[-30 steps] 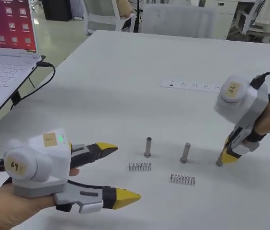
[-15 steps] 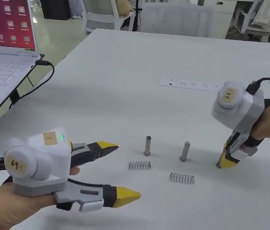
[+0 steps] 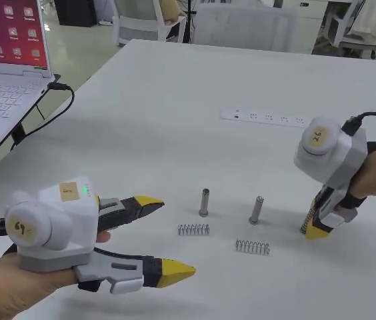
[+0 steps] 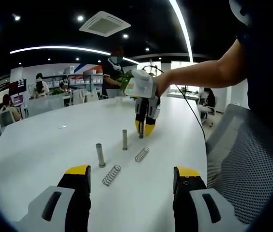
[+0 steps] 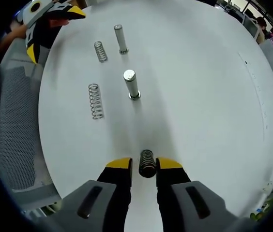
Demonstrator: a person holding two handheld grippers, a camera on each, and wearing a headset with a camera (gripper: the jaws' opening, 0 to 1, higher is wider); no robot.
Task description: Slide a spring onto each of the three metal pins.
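Springs first: one upright spring [image 5: 147, 163] stands on end on the white table [image 3: 175, 133], clamped between the yellow tips of my right gripper [image 5: 144, 166], with a tip against each side of it. In the head view I hold that gripper pointing steeply down at the right part of the table. I cannot tell whether a pin runs inside those coils.

Two other springs lie flat on the table. In the head view, the left spring [image 3: 194, 229] lies just on my side of the left pin [image 3: 204, 202], and the right spring [image 3: 252, 247] lies on my side of the right pin [image 3: 257, 209]. Neither spring touches its pin. Both metal pins stand upright and bare, near each other and to the left of my right gripper.

My left gripper [image 3: 168, 237] hovers low at the near left, its jaws spread wide with nothing between them, aimed toward the pins and apart from them.

A white power strip [image 3: 265, 119] lies farther back, and an open laptop [image 3: 8, 73] sits at the far left.
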